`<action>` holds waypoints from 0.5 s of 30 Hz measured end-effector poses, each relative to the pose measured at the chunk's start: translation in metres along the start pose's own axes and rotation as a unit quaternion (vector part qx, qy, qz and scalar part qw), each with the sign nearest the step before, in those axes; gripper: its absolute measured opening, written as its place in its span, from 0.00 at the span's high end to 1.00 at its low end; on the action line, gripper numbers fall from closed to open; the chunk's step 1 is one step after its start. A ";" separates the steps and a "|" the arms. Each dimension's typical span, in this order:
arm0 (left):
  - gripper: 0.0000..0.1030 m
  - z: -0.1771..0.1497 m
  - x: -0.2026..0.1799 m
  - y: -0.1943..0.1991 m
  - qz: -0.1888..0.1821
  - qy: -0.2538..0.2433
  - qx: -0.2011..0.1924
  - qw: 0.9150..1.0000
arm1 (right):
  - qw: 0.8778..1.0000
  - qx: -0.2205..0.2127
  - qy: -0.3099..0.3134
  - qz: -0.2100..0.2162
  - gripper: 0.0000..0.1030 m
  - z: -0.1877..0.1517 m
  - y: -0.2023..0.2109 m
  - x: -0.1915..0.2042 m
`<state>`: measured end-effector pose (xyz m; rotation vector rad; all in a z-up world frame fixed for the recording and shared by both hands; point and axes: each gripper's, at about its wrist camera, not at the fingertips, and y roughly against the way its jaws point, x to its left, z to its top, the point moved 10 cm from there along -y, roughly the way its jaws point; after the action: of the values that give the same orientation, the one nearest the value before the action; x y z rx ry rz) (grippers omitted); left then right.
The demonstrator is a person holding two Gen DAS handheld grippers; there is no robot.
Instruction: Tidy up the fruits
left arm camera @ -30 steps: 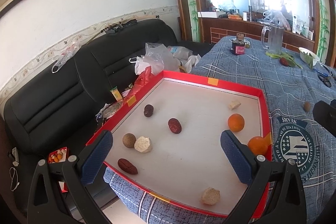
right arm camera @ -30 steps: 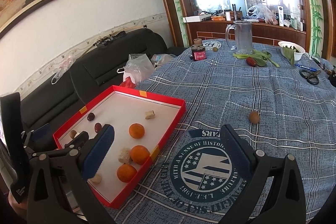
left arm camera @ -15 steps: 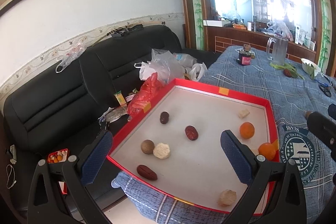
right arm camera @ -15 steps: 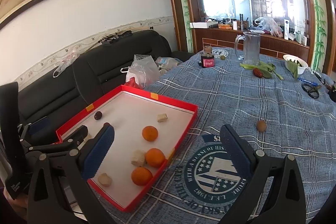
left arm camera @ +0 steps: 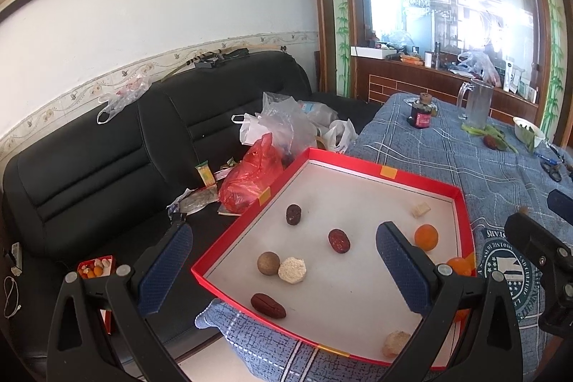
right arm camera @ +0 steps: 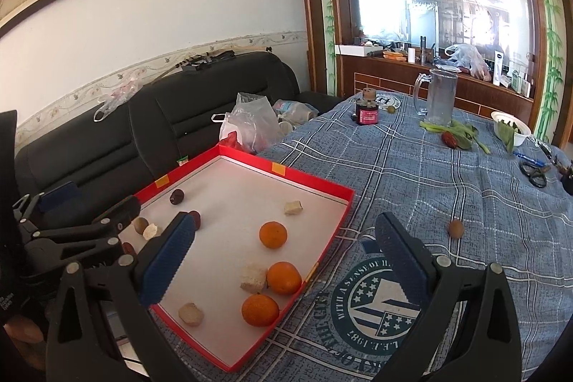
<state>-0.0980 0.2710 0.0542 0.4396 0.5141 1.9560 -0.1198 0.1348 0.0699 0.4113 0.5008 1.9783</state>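
Note:
A red tray (left arm camera: 422, 179) (right arm camera: 315, 184) with a white floor lies on the blue checked tablecloth (right arm camera: 447, 174). In it are three oranges (right arm camera: 273, 234) (right arm camera: 284, 277) (right arm camera: 260, 309), dark red dates (left arm camera: 338, 240) (left arm camera: 268, 305), a brown round fruit (left arm camera: 268, 262) and pale chunks (left arm camera: 292, 270). One small brown fruit (right arm camera: 456, 227) sits alone on the cloth to the tray's right. My left gripper (left arm camera: 283, 269) hangs open over the tray's near left corner, holding nothing. My right gripper (right arm camera: 283, 265) is open above the tray's right rim, empty.
A black sofa (left arm camera: 107, 149) with plastic bags (left arm camera: 250, 174) runs along the table's left edge. At the far end of the table stand a glass jug (right arm camera: 438, 97), a small dark jar (right arm camera: 367, 111), greens with a red fruit (right arm camera: 451, 138), a white bowl (right arm camera: 510, 131) and scissors (right arm camera: 535, 172).
Both grippers have pulled back and risen from the tray, so it looks smaller and farther. The left view has swung left toward the sofa. The fruits have not moved.

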 end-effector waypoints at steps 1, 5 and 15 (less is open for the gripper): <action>0.00 0.000 0.001 0.000 0.001 0.001 0.000 1.000 | 1.000 -0.001 0.001 -0.001 0.02 0.000 -0.001 0.000; 0.00 0.001 0.002 -0.001 0.003 0.004 0.002 1.000 | 1.000 0.000 0.004 0.001 0.02 0.002 -0.003 0.001; 0.01 0.003 0.002 0.000 0.003 0.008 0.001 1.000 | 1.000 -0.009 0.016 0.013 0.02 0.012 -0.006 0.008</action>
<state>-0.0971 0.2736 0.0572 0.4279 0.5245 1.9666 -0.1122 0.1462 0.0777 0.3776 0.5001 2.0157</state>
